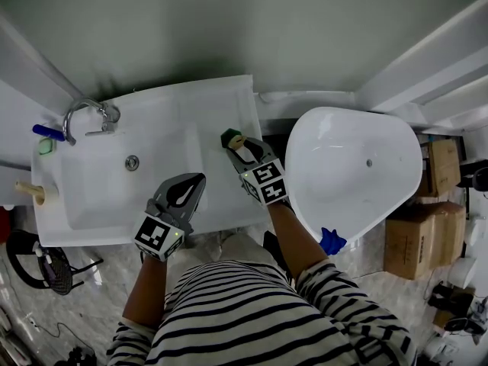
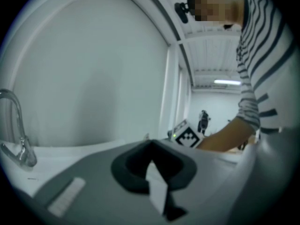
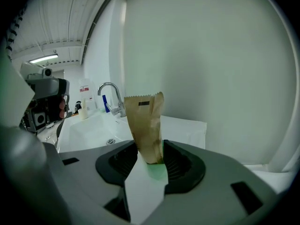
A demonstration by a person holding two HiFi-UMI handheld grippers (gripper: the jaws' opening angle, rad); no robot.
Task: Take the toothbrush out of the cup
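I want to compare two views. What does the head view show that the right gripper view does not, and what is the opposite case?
Only the head view: the cardboard boxes and the bowl of the white tub. Only the right gripper view: the ceiling lamp and the notched top edge of the brown paper packet. Both: the sink, its tap, and the right claw shut on the packet.

Brown-wrapped toothbrush, upright, above basin counter

Faucet at sink's 10 o'clock corner, drain mid-basin. Tub at sink's 3 o'clock, boxes at tub's 4. Paper packet betw. right gripper's jaws, over sink's 3 o'clock ledge.
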